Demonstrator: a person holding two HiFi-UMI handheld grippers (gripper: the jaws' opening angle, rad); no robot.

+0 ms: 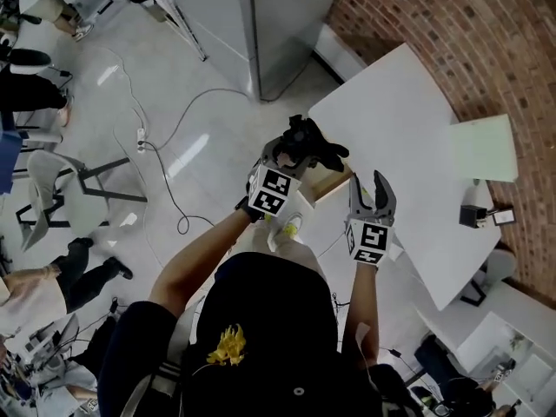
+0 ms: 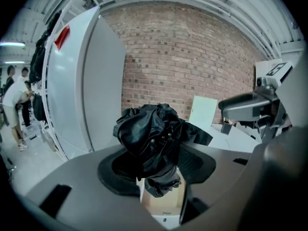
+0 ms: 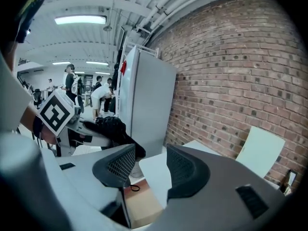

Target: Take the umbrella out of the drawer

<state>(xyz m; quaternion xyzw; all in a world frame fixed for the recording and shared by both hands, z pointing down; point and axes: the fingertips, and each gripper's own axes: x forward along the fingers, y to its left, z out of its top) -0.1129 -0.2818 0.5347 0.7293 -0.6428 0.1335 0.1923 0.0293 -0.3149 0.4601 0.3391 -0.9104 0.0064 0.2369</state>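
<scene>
L gripper [image 1: 300,150] is clamped on the black folded umbrella [image 1: 306,142]; both pads press its crumpled fabric, w/ the bundle bulging above the jaws and a bit hanging below in the left gripper view [image 2: 151,134]. Umbrella is out of the drawer [image 1: 327,182], held up in the air over it, beside the near corner of the white table [image 1: 391,102]. The drawer's tan inside shows below the jaws [image 2: 161,207].

R gripper [image 1: 367,185] is to the right of the L one, jaws spread w/ nothing between them [image 3: 149,167]; through the gap you see the table corner and the tan drawer [image 3: 142,201] w/ a small black loop in it.

Writing: each gripper's marker cube [image 1: 275,191] carries a black-and-white square code, no letters. Red label [image 2: 62,36] high on the grey cabinet [image 2: 82,81]; print too small to read.

Pale green board [image 1: 482,146] leans against the brick wall [image 1: 452,24] at the table's far side. Cable [image 1: 165,168] runs over the pale floor. People stand in the bkgd at left.
</scene>
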